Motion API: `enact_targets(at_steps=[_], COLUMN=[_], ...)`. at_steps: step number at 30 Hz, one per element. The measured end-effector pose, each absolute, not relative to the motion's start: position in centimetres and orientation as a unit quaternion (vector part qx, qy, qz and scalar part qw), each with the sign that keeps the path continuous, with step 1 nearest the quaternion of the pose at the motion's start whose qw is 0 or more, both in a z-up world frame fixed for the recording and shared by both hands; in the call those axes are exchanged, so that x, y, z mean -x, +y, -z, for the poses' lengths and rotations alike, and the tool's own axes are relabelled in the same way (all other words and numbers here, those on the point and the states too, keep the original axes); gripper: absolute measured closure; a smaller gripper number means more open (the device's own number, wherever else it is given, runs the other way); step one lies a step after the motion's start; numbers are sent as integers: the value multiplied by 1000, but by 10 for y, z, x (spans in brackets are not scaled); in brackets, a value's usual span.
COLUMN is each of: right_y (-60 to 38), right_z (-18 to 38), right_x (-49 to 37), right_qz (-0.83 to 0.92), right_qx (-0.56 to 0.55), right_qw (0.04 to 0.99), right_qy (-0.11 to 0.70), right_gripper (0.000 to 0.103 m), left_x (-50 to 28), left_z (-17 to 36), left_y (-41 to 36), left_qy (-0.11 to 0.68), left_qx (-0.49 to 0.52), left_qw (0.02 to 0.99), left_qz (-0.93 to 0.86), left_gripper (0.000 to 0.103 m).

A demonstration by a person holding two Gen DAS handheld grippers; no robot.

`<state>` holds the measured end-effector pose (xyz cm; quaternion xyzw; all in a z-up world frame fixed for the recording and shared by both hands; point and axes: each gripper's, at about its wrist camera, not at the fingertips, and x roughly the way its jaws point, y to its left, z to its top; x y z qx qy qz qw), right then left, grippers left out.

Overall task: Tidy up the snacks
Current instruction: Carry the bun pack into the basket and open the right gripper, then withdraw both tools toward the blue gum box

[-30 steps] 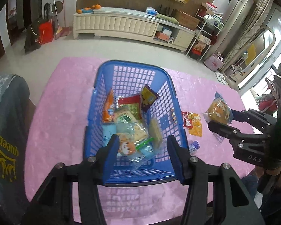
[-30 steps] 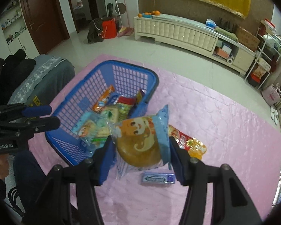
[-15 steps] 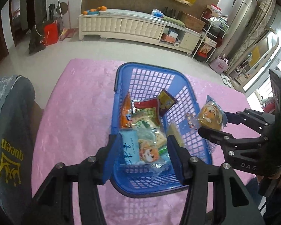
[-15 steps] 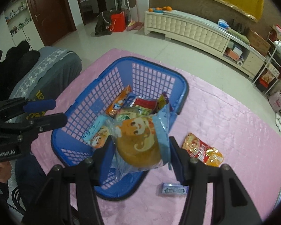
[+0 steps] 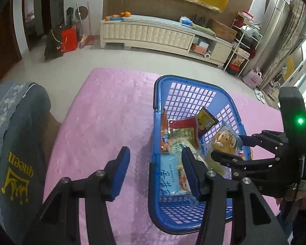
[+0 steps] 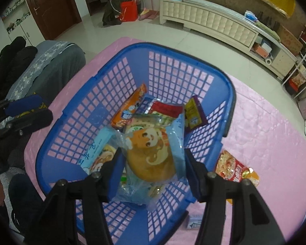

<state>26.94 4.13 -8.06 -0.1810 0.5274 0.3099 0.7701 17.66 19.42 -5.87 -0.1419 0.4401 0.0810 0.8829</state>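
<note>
The left gripper (image 5: 156,170) hangs with its jaws apart and empty, straddling the near-left rim of the blue basket (image 6: 130,61). To its right, the right gripper (image 6: 153,175) clamps the bun packet (image 6: 153,153) directly above the basket's pile, nearer the drop.

The right gripper (image 6: 152,164) held a bun packet (image 6: 153,153) over the blue basket (image 6: 87,106) full of snacks.
</note>
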Motion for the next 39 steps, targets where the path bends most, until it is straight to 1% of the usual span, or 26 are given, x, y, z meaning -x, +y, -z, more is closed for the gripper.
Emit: enact_targets(at_steps=[4,5,6,7,8,9,12,15,17,27,31,39], right_y=[43,44,44,45,46,45,39,26,12,-60,-88,-147], right_z=[87,86,84,81,76,70,52,39,30,-2,-11,-12], right_x=[-266,-264,-262,-260,-257,-252,-245,-244,-242,-233,-226,-213], right_qz=[-312,-313,-317,-321,-323,-319,-316,-310,-303,-265,-248,-218], right_qx=[182,183,183,184,188,196,202,193,182,158,155,156], right_qw=[765,765,764,764,767,777,790,794,799,829,839,865], right_qy=[533,532,532,529,521,507,485,485,487,467,459,424], right_gripper=[40,37,32,27,18,13,13,13,13,13,13,13], left_x=[-174,-173,-172,-170,-168,-166,-163,-159,-156,-152,-153,-157], left_z=[61,62,62,61,59,57,51,44,39,10,7,19], left_y=[191,190,191,190,187,185,181,176,168,104,69,15], left_qy=[445,446,447,447,445,442,438,436,433,422,421,421], left_qx=[140,139,138,137,135,134,134,136,131,83,41,10], left_qw=[881,880,880,881,882,884,886,887,889,902,906,907], left_qz=[-80,-80,-80,-79,-75,-70,-68,-65,-67,-39,-16,20], left_gripper=[53,52,51,47,45,45,45,44,41,39,34,34])
